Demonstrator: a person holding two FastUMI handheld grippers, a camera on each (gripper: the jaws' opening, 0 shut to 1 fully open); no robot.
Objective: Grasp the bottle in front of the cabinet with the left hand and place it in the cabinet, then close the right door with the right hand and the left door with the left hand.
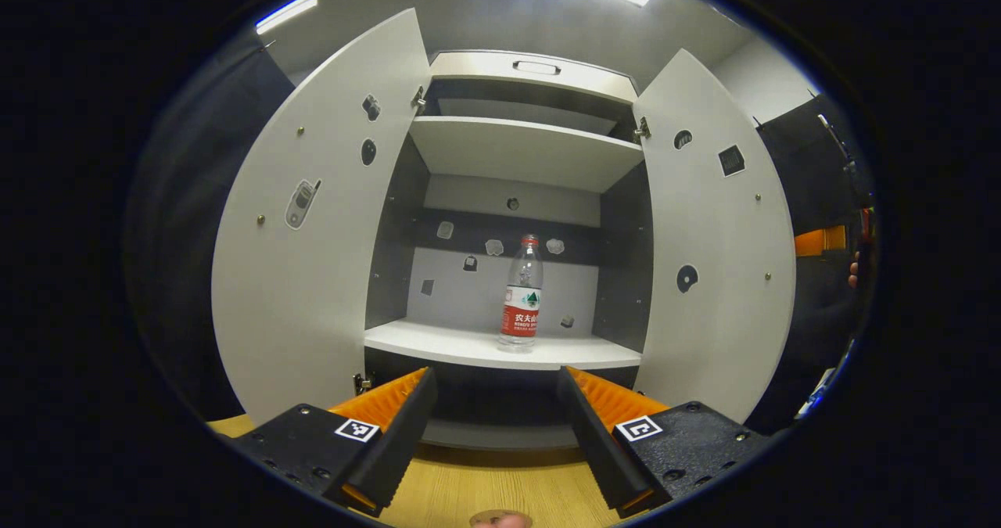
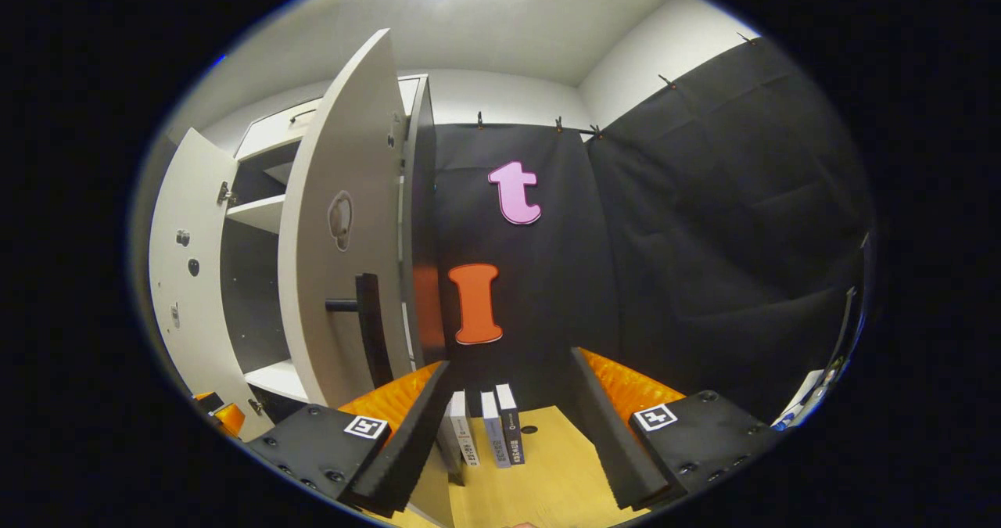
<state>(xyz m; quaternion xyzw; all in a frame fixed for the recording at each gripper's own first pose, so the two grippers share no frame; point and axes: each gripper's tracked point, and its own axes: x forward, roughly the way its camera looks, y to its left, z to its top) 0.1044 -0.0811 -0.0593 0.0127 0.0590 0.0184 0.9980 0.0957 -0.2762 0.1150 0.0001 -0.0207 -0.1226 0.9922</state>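
A clear plastic bottle [image 1: 522, 293] with a red label and red cap stands upright on the lower shelf [image 1: 438, 344] inside the white cabinet. Both doors hang wide open: the left door [image 1: 313, 238] and the right door [image 1: 719, 238]. My left gripper [image 1: 496, 426] is open in front of the cabinet, well back from the bottle, holding nothing. In the right gripper view, my right gripper [image 2: 508, 434] is open and empty, to the right of the right door's [image 2: 344, 160] outer face and its black bar handle [image 2: 369, 325]. The left door [image 2: 184, 293] shows beyond it.
The cabinet stands on a wooden tabletop [image 1: 469, 489]. Three books [image 2: 485, 434] stand upright on the table [image 2: 547, 481] between my right gripper's fingers, close to the black cloth wall [image 2: 704, 238]. An upper shelf [image 1: 524, 149] spans the cabinet above the bottle.
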